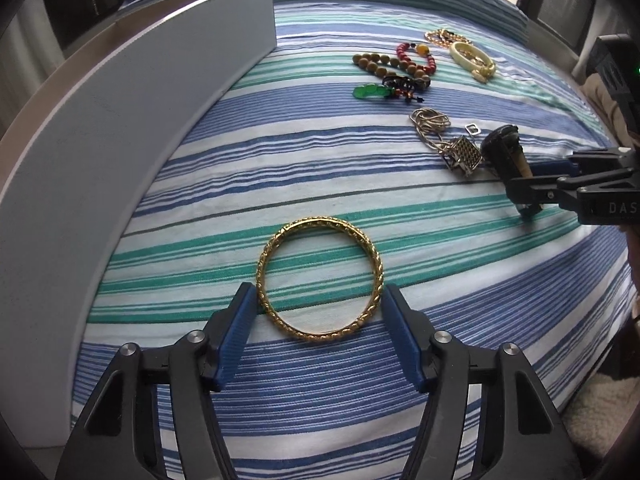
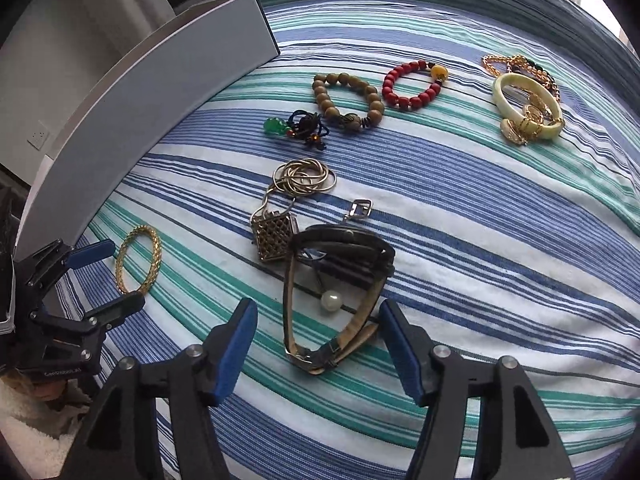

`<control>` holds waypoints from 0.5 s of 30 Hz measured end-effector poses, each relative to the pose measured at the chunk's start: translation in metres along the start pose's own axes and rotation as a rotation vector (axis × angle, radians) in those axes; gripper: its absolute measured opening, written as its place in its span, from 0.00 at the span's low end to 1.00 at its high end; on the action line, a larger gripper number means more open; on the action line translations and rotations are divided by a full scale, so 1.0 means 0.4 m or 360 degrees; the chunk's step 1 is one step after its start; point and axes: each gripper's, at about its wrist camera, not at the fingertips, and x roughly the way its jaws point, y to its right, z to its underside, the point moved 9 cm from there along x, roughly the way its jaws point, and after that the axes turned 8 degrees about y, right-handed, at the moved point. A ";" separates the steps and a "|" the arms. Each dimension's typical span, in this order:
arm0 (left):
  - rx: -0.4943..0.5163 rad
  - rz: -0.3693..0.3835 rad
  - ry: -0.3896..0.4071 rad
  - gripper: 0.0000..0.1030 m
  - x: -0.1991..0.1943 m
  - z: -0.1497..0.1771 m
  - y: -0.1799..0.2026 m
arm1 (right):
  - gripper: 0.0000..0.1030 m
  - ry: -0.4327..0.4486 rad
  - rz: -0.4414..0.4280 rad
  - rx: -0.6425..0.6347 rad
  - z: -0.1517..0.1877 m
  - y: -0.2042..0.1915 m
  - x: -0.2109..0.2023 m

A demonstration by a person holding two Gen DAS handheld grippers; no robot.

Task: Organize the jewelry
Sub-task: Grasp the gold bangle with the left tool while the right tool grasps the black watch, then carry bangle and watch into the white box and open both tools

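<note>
A gold patterned bangle [image 1: 320, 332] lies flat on the striped cloth. My left gripper [image 1: 318, 296] straddles it, both blue pads [image 1: 240, 320] against its sides. From the right wrist view the same bangle [image 2: 154, 256] sits between the left gripper's [image 2: 128, 274] fingertips. A dark leather strap piece [image 2: 340, 238] with a white pearl [image 2: 331, 302] lies between the jaws of my right gripper [image 2: 318, 305]. Cloth shows between the strap and the left pad [image 2: 240, 332], so that gripper is open. In the left wrist view the right gripper [image 1: 524, 190] reaches in from the right beside this strap piece [image 1: 500, 152].
A tall grey box wall [image 1: 140, 120] runs along the left. Further back lie a silver chain with a mesh pendant [image 2: 274, 240], a wooden bead bracelet [image 2: 348, 100], a red bead bracelet [image 2: 412, 84], a green pendant [image 2: 274, 126] and a cream bangle [image 2: 528, 108] with gold chains.
</note>
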 end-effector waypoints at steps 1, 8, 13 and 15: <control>-0.0008 0.0009 0.0003 0.63 -0.003 -0.001 -0.001 | 0.45 -0.0001 -0.0006 0.0001 0.002 0.002 -0.006; -0.0053 0.0056 0.0071 0.63 -0.052 -0.020 -0.006 | 0.43 0.0162 0.0027 -0.0025 -0.002 0.017 -0.116; -0.0064 0.0043 0.0072 0.61 -0.064 -0.013 -0.014 | 0.42 0.0142 0.0048 -0.0038 0.019 0.023 -0.128; -0.0069 0.0041 0.0075 0.61 -0.072 -0.008 -0.018 | 0.43 0.0090 0.0094 -0.0078 0.041 0.023 -0.126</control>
